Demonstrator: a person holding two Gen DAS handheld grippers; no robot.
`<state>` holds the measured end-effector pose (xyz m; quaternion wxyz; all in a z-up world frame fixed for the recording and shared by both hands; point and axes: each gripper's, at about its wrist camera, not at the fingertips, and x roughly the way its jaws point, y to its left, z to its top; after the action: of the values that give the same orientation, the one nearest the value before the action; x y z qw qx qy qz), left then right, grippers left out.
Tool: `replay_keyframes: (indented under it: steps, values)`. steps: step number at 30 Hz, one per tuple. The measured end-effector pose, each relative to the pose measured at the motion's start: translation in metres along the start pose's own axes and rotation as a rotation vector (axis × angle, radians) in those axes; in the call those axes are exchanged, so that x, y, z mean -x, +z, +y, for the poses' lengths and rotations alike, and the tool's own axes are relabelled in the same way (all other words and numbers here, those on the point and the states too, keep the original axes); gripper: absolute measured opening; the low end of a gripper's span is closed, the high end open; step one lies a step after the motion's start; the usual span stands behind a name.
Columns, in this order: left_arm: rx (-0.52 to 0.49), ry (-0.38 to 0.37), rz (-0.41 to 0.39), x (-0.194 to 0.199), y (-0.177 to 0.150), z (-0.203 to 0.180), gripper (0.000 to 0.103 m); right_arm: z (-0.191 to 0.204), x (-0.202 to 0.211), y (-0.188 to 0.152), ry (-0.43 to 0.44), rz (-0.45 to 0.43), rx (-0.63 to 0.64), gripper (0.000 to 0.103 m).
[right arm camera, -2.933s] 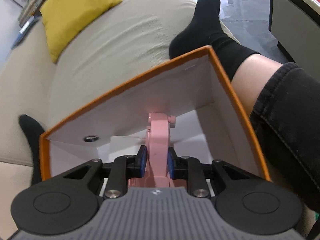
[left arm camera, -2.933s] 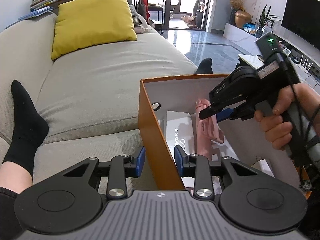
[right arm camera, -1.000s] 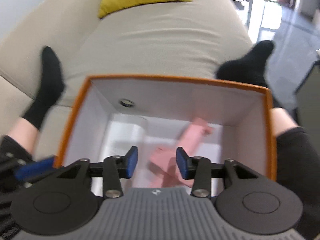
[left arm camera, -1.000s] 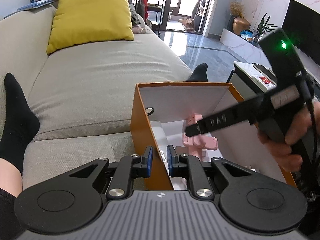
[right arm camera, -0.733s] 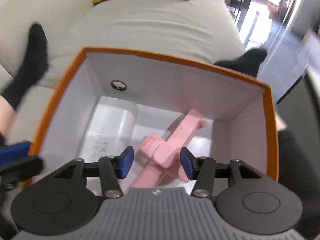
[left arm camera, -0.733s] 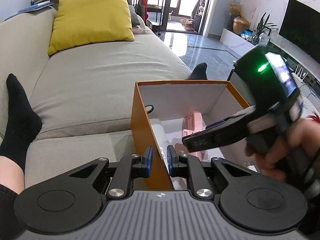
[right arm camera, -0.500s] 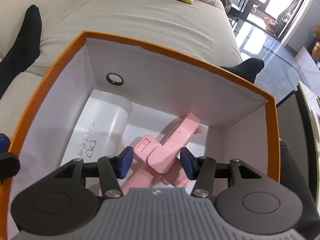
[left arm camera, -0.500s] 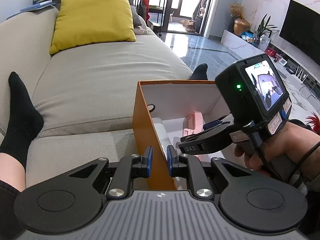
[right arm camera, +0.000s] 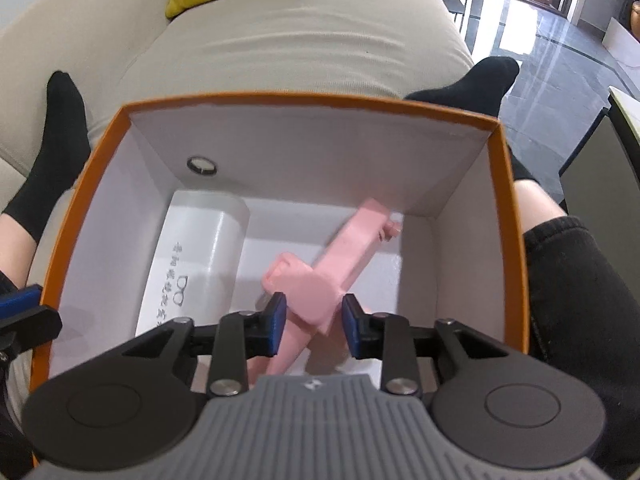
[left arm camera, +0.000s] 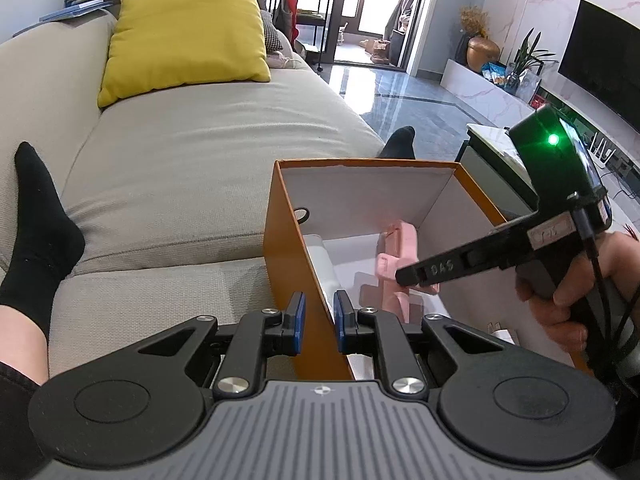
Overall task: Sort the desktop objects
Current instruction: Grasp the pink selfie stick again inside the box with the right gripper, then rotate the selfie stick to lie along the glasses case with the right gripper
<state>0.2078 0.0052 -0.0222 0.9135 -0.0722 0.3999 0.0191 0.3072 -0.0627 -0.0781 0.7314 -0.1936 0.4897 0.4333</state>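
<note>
An orange box (right arm camera: 506,216) with a white inside sits on the sofa between a person's legs. In it lie a pink plastic object (right arm camera: 332,260) and a white case (right arm camera: 200,256) with printed glasses. My right gripper (right arm camera: 312,322) is open above the box, its jaws apart over the pink object and not touching it. My left gripper (left arm camera: 316,322) is shut on the box's left wall (left arm camera: 296,280). In the left wrist view the right gripper's side (left arm camera: 460,266) hangs over the box and partly hides the pink object (left arm camera: 394,252).
The beige sofa (left arm camera: 200,152) carries a yellow cushion (left arm camera: 184,32). Feet in black socks (right arm camera: 60,136) flank the box. A tiled floor, a low white cabinet and a TV (left arm camera: 600,68) lie to the right.
My right gripper let go of the pink object, which now lies in the box, and lifted back open. My left gripper closed on the box wall and has kept its hold.
</note>
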Motion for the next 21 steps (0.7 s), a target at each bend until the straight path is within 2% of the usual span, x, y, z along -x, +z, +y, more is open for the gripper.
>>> replay_keyframes:
  steps: [1,3,6,10,11,14,16,17,21]
  values:
    - [-0.001,0.001,-0.001,0.0,0.0,-0.001,0.017,0.006,0.002,-0.003,0.003,-0.003,0.003,0.047]
    - [-0.001,0.003,-0.001,0.0,0.0,-0.001,0.017,0.011,0.001,-0.003,0.015,-0.001,-0.003,0.048]
    - [0.002,0.005,-0.002,0.0,0.0,-0.001,0.017,0.015,-0.001,0.0,0.003,0.007,-0.015,0.057]
    - [0.006,0.007,-0.006,0.002,0.0,-0.002,0.017,0.019,-0.013,0.0,-0.101,0.045,-0.028,0.062]
    - [0.009,0.007,-0.006,0.002,0.0,-0.001,0.017,0.016,-0.018,0.0,-0.106,0.069,-0.063,0.062]
    - [0.011,0.006,-0.006,0.001,0.0,-0.001,0.017,0.008,-0.021,-0.002,-0.099,0.053,-0.115,0.06]
    - [0.01,0.008,-0.004,0.001,0.001,-0.001,0.017,0.003,-0.017,0.0,-0.082,0.029,-0.146,0.053]
    - [0.012,0.007,-0.005,0.001,0.001,-0.001,0.017,0.0,-0.016,0.001,-0.063,0.024,-0.158,0.052]
    - [0.02,0.005,-0.004,0.0,0.001,0.0,0.017,0.004,-0.013,0.0,-0.006,-0.005,-0.074,0.05]
